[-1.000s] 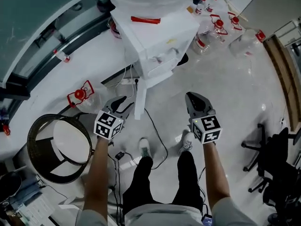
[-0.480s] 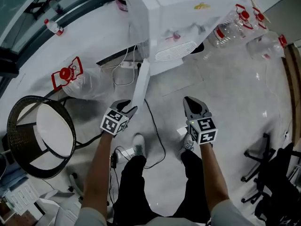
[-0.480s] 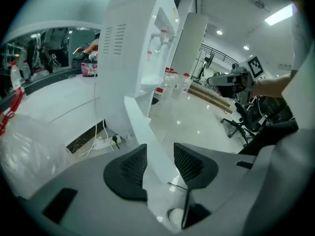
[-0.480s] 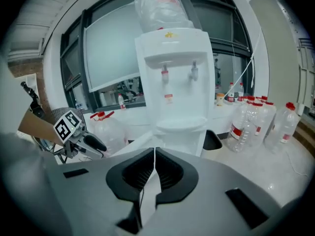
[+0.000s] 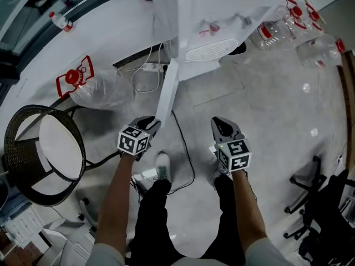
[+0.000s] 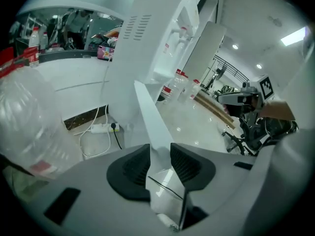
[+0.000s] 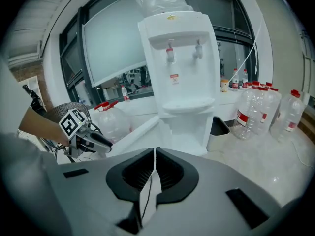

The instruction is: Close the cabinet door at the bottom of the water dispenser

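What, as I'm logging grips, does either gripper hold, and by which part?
The left gripper grips the cabinet door by its free outer edge, its jaws having just been closing onto it. The right gripper is shut, empty.

Dispenser cut off, door end covered
The water dispenser runs off the top edge; the near end of the door hides behind the left gripper; the chair leaves the right edge.

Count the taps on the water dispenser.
2, side by side on the water dispenser above its drip tray: a left tap and a right tap. None looks hidden.
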The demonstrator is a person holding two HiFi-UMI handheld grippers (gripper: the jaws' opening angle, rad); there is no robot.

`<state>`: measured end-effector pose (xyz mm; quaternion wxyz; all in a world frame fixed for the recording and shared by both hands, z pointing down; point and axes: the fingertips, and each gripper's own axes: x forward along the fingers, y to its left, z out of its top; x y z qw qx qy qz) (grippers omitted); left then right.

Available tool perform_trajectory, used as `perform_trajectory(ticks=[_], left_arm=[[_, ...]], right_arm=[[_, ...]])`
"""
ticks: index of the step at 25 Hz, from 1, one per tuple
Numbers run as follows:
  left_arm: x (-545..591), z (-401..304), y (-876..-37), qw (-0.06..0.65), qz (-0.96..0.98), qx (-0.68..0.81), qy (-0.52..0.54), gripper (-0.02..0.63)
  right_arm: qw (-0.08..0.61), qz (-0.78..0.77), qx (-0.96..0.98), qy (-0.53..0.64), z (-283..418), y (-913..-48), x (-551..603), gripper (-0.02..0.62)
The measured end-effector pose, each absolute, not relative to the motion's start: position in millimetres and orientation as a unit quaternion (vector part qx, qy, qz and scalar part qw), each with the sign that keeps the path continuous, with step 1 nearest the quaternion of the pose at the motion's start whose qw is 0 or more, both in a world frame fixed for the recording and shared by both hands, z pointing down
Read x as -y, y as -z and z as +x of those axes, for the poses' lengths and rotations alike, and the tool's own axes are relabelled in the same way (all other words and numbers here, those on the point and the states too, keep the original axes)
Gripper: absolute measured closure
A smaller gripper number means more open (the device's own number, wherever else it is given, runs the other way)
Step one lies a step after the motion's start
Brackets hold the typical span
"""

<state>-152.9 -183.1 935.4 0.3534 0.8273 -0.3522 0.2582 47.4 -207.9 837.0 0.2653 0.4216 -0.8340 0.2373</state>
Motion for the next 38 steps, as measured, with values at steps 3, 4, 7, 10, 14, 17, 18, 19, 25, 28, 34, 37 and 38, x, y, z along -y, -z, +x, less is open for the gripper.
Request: perform_trajectory(ticks=[3,4,7,10,14,17,18,19,25,28,34,37,38], left_arm=[[179.0,-142.3,-935.4,0.362,0.825,0.346,-0.263,0.471],[177.7,-136.9,-935.3,0.368,0.823,0.344,-0.262,0.471],[176.6,-114.5,-935.3,0.387,0.819,0.341,-0.252,0.465],[179.2,-82.6,-936.0,0.405,0.817,0.331,-0.243,0.436],[190.1,-25.8,-935.4,0.419,0.819,0.317,-0.232,0.422],[205.4,15.0,-935.2,0.437,0.816,0.318,-0.206,0.414],[212.5,28.1,-934.7,0.440,0.816,0.319,-0.196,0.413],[220.6,40.9,-934.1,0.442,0.816,0.322,-0.188,0.413],[279.9,107.7,-933.8,0.427,0.817,0.355,-0.154,0.420],[315.0,130.8,-937.0,0.407,0.815,0.383,-0.152,0.434],[386.7,148.1,-958.0,0.368,0.795,0.449,-0.175,0.471],[423.3,148.9,-965.0,0.340,0.790,0.480,-0.174,0.469],[435.4,148.8,-965.8,0.334,0.787,0.490,-0.167,0.469]], right_arm=[[0.261,0.422,0.835,-0.238,52.9,-832.5,205.7,0.568],[0.258,0.425,0.835,-0.237,56.7,-829.8,206.5,0.568],[0.254,0.434,0.832,-0.235,74.8,-826.5,212.3,0.568],[0.251,0.446,0.827,-0.235,96.7,-819.8,216.7,0.568],[0.250,0.457,0.820,-0.237,129.4,-812.3,223.2,0.568],[0.247,0.469,0.814,-0.236,158.7,-809.2,231.0,0.568],[0.245,0.474,0.812,-0.236,169.3,-808.5,235.4,0.568],[0.242,0.478,0.811,-0.236,179.9,-808.4,240.6,0.568],[0.227,0.493,0.805,-0.239,236.2,-814.8,271.0,0.568],[0.223,0.494,0.805,-0.240,259.7,-819.6,287.6,0.568],[0.218,0.491,0.812,-0.230,300.0,-823.3,320.4,0.568],[0.212,0.492,0.815,-0.219,316.2,-825.6,336.6,0.568],[0.210,0.493,0.816,-0.215,321.2,-827.4,342.4,0.568]])
